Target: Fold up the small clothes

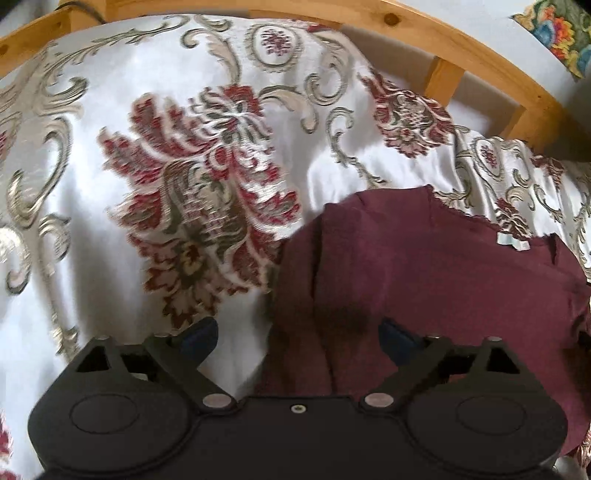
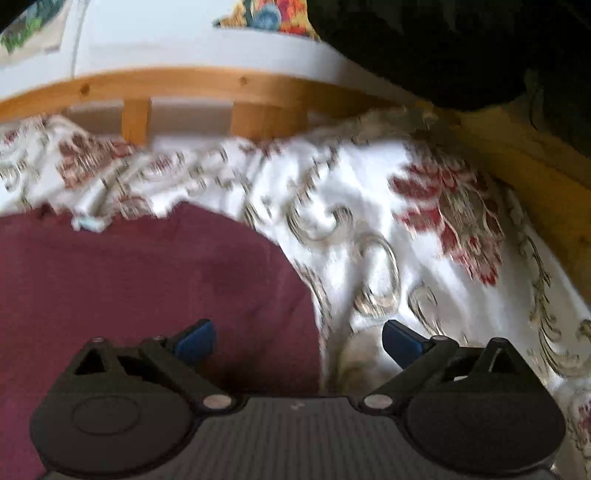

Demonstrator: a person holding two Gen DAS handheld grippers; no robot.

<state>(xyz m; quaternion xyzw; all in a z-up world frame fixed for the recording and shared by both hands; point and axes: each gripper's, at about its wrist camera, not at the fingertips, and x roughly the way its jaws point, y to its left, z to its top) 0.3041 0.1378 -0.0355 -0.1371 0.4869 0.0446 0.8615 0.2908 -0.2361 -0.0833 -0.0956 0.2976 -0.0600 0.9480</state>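
Note:
A maroon shirt (image 1: 424,280) lies flat on a white bedspread with red and grey flowers (image 1: 122,229); a small pale label (image 1: 511,242) shows at its neck. My left gripper (image 1: 297,338) is open above the shirt's left edge, its right finger over the cloth and its left over the bedspread. The shirt also shows in the right wrist view (image 2: 140,280). My right gripper (image 2: 297,338) is open above the shirt's right edge, left finger over the cloth. Neither holds anything.
A wooden bed frame with slats (image 1: 476,55) runs along the far side, also in the right wrist view (image 2: 207,85). A white wall and a colourful patterned cloth (image 2: 273,14) lie behind. A dark mass (image 2: 461,48) fills the upper right.

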